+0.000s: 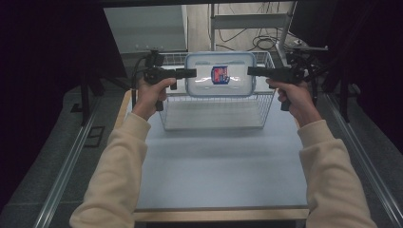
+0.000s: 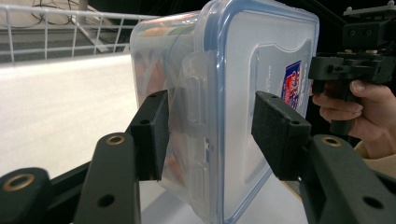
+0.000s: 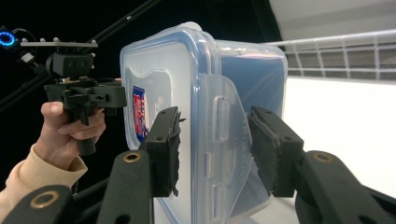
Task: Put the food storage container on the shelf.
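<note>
Two grippers: both reach toward one clear plastic container [image 1: 219,74] from opposite ends, above a wire basket [image 1: 216,113] on the pale table [image 1: 218,166].
Left gripper [image 1: 190,73]: jaws parted wide, straddling the container's left end. In the left gripper view the left gripper [image 2: 212,128] has one pad [image 2: 154,133] against or just beside the container's body and the other pad [image 2: 275,135] standing a little off the lid face. Whether it truly pinches, I cannot tell.
Right gripper [image 1: 252,71]: jaws likewise spread, astride the right end. In the right gripper view the right gripper [image 3: 215,149] has its pads on either side of the side latch [image 3: 224,140], close to it; a firm clamp cannot be confirmed.
Container: blue-rimmed lid [image 2: 266,70] with a red and blue sticker [image 1: 220,74], lid tipped toward the high camera, raised over the basket's rear half.
Left hand [image 1: 151,92]: wraps the handle, forearm in a cream sleeve [image 1: 116,171] stretched forward.
Right hand [image 1: 293,97]: grips its handle the same way, arm extended, level with the other.
Background: cables on the floor [image 1: 247,33] beyond the table.
</note>
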The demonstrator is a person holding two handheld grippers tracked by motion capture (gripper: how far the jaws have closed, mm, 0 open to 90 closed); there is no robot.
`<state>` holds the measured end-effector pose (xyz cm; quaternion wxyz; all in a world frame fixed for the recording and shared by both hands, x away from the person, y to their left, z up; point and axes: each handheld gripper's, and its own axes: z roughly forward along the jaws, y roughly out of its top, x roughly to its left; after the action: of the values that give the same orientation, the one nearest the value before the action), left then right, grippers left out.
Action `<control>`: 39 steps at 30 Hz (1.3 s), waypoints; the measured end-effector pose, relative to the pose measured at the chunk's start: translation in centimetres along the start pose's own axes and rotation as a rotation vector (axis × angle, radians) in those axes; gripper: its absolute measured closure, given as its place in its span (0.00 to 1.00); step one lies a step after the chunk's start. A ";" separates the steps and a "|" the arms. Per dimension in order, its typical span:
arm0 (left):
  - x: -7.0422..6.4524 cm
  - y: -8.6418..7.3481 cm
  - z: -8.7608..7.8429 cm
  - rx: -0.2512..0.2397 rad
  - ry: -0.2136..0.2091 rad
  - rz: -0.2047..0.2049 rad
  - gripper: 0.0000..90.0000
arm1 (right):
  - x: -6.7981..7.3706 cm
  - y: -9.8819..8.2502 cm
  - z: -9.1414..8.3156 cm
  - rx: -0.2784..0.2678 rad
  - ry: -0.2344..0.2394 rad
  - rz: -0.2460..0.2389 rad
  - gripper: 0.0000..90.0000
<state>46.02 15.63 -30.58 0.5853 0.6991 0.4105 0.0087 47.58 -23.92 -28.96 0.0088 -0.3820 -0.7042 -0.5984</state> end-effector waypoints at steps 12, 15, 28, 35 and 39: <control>2.4 1.4 1.7 0.050 0.022 -0.033 0.53 | -2.7 1.3 1.9 0.037 -0.017 0.050 0.60; 2.5 1.5 1.6 0.039 0.027 -0.049 0.52 | -2.8 1.2 2.3 0.046 -0.021 0.057 0.59; 4.4 1.8 2.8 0.018 0.024 -0.208 0.50 | -3.9 2.1 4.1 0.081 -0.082 0.170 0.53; 5.2 1.8 3.6 0.032 0.019 -0.255 0.45 | -4.4 2.1 4.6 0.078 -0.111 0.219 0.49; 5.4 1.6 3.9 0.040 0.045 -0.266 0.43 | -4.1 2.1 5.1 0.119 -0.186 0.223 0.40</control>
<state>52.44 15.60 -32.98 0.5581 0.6497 0.5125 -0.0614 53.91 -21.78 -30.53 0.0324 -0.5105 -0.6895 -0.5128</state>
